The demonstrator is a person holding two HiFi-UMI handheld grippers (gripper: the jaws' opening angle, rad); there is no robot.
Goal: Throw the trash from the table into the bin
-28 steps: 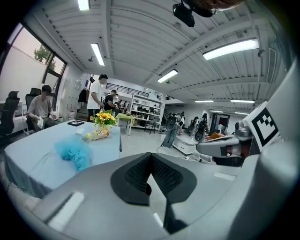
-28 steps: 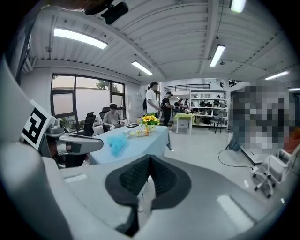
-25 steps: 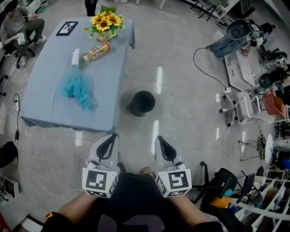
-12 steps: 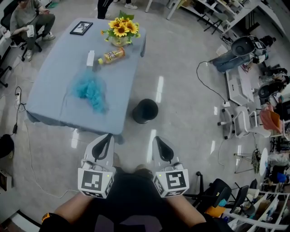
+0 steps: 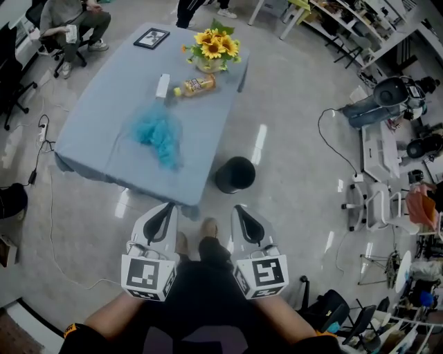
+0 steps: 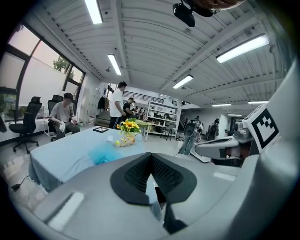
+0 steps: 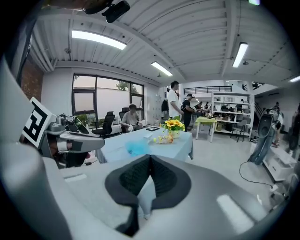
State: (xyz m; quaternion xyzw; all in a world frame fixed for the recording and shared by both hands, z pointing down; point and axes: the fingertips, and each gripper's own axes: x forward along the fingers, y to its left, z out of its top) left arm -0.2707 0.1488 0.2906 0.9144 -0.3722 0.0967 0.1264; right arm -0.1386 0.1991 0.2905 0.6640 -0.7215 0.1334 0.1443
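On the blue-clothed table (image 5: 104,131) lie a crumpled blue bag (image 5: 159,135), a plastic bottle on its side (image 5: 196,85) and a small white box (image 5: 163,85). A round black bin (image 5: 235,174) stands on the floor off the table's near right corner. My left gripper (image 5: 166,207) and right gripper (image 5: 241,209) are side by side at the bottom of the head view, well short of the table. Both are shut and hold nothing. The left gripper view shows the blue bag (image 6: 104,153) beyond the closed left gripper (image 6: 151,157); the right gripper view shows that bag (image 7: 137,148) past the right gripper (image 7: 150,158).
A vase of sunflowers (image 5: 211,48) and a framed picture (image 5: 152,38) sit at the table's far end. A person sits at the far left (image 5: 69,17). Office chairs (image 5: 377,200), machines and a floor cable (image 5: 329,131) fill the right side.
The table and bin have slid right and down in the head view and look nearer. Both grippers stay shut and side by side.
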